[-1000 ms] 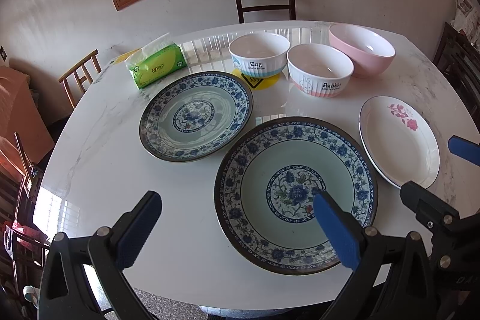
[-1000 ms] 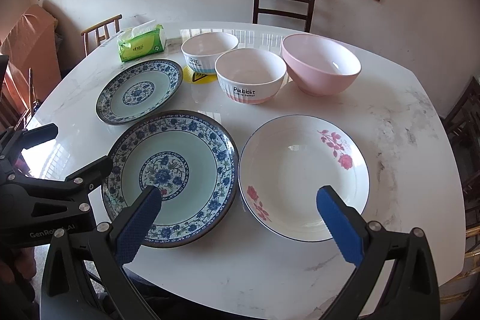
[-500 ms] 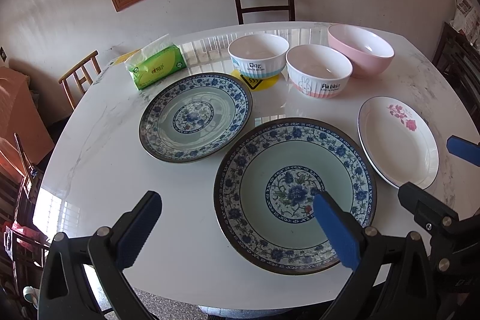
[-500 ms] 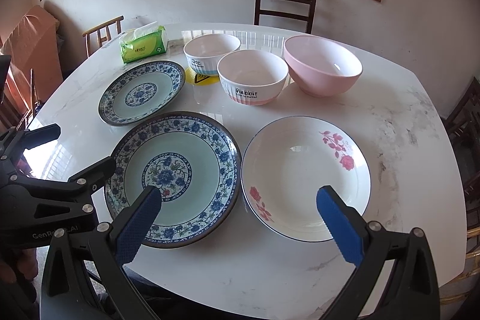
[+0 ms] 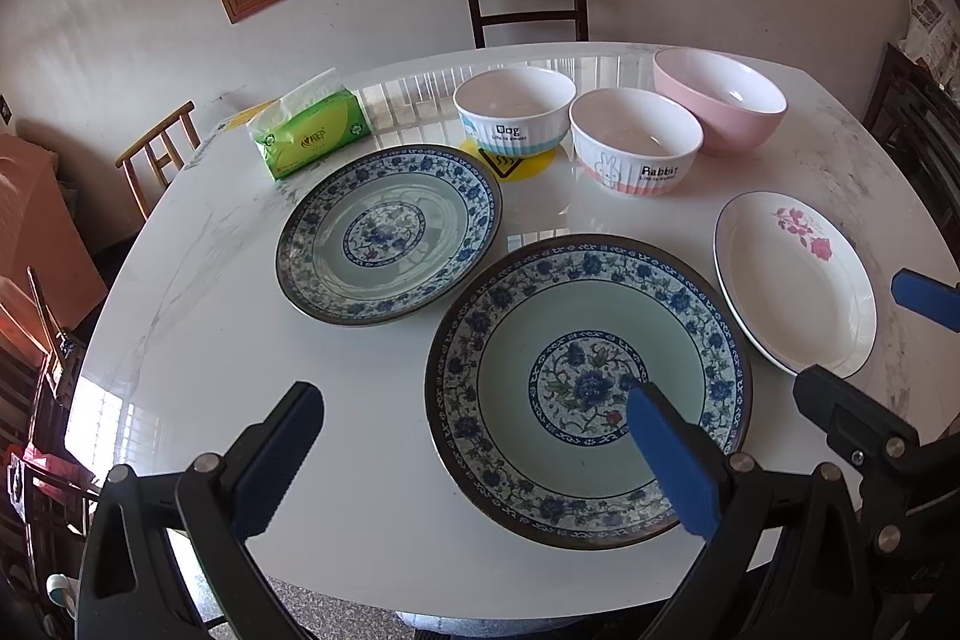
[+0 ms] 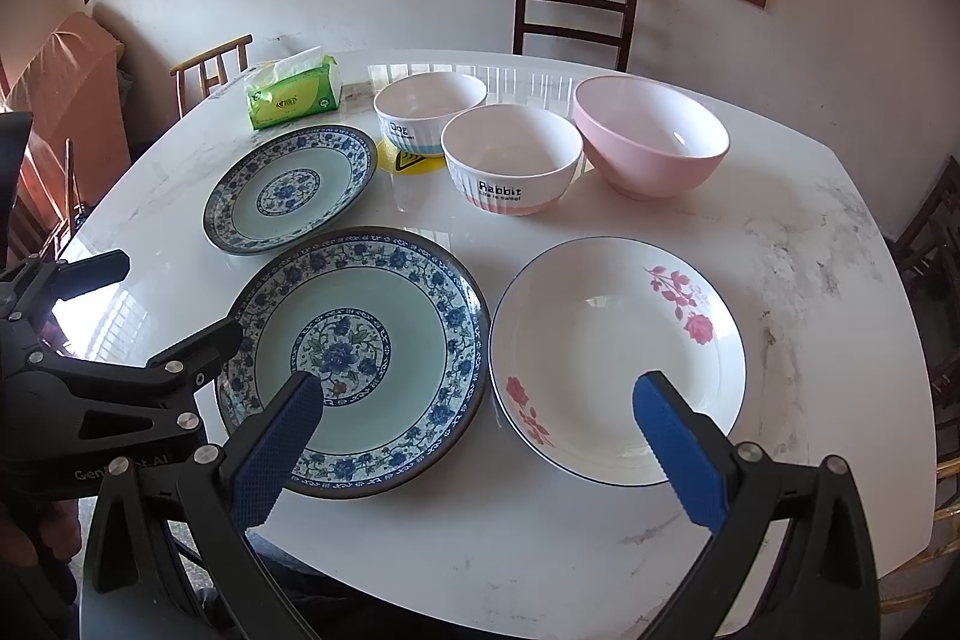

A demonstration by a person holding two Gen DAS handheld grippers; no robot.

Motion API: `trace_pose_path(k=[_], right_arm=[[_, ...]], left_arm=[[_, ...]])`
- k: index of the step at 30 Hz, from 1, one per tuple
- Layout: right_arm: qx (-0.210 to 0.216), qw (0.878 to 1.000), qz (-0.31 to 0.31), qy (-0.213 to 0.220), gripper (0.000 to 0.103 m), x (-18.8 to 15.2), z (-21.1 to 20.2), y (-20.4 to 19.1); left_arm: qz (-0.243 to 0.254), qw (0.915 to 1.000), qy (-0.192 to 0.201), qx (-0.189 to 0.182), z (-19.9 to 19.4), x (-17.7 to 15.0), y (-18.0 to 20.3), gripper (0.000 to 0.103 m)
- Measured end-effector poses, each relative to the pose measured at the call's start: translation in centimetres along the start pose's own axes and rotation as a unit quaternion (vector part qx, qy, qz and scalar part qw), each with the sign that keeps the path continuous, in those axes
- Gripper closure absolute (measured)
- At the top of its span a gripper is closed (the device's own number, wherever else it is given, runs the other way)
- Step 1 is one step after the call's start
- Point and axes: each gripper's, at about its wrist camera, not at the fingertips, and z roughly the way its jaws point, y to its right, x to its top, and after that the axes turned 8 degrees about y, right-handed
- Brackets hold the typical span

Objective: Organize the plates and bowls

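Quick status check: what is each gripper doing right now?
Left gripper: open, holding nothing.
Right gripper: open, holding nothing.

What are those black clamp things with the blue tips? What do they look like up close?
Two matching handheld tools. The left gripper and right gripper each have black plastic arms joined by silver bolts, ending in flat blue textured pads. White lettering starting "Gen" marks the left one's body. No cables show.

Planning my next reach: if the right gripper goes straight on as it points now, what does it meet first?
Probably the white rose plate: the open right gripper spans its near-left rim. The big blue plate lies under its left side; depth is unclear.
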Motion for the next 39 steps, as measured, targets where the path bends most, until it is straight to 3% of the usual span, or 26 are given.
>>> trace_pose_path(k=[14, 22, 32, 39], right_arm=[[0.007, 1.000, -0.002, 0.004, 0.001, 0.2, 0.1, 0.0], [0.044, 0.999, -0.009, 0.004, 0.003, 1.1, 1.3, -0.7], [0.102, 0.995, -0.009, -0.016, 0.028, 4.0, 3.9, -2.0], [0.136, 0.990, -0.002, -0.039, 0.028, 7.4, 7.5, -3.2]], left_arm=[[-0.004, 1.0000, 0.002, 0.002, 0.1, -0.1, -0.7, 0.000], [-0.014, 0.9998, 0.012, 0.011, 0.8, 0.2, -2.6, 0.000], [-0.068, 0.9975, -0.011, -0.010, 3.0, 1.2, -8.6, 0.038], [-0.142, 0.9879, -0.035, -0.050, 6.1, 2.6, -14.9, 0.043]])
